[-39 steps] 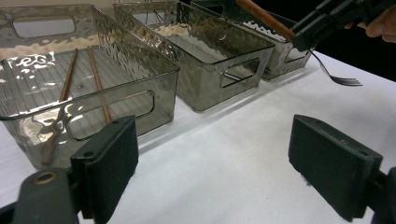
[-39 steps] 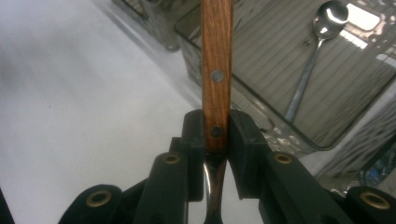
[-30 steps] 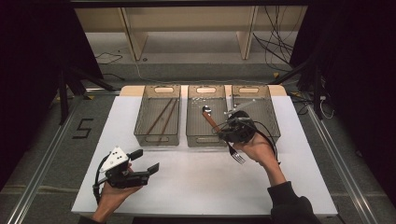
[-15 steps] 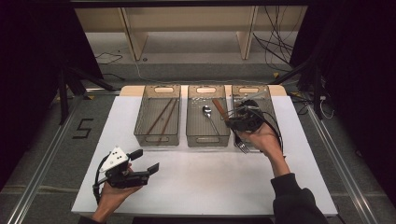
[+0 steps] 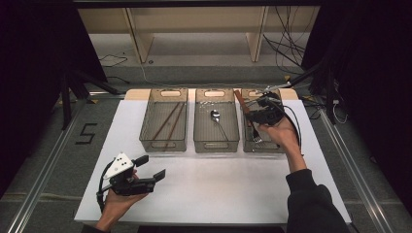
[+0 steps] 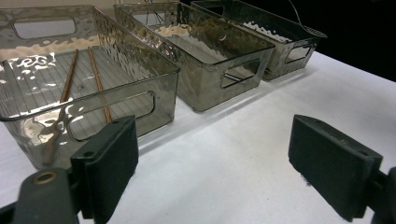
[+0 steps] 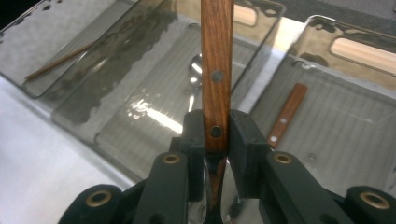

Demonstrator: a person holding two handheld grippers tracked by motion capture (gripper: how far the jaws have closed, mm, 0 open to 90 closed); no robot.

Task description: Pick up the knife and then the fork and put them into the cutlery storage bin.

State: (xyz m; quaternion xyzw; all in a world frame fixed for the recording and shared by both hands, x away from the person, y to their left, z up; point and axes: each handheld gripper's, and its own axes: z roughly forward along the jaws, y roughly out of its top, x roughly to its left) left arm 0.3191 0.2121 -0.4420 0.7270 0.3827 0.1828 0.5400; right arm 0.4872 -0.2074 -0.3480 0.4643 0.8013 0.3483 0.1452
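Resting near the table's front edge, the left gripper stands with jaws wide and empty. Farther back, the right gripper clamps a wood-handled fork above the right bin, where another wooden handle already lies. Chopsticks occupy the left bin; a spoon occupies the middle bin. Judged remaining: release the fork. A "5" marks the floor.

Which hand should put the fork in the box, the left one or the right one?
The right one. The right gripper already clamps the wooden-handled fork and hovers over the right bin. The left gripper waits open and empty, near the table's front edge.
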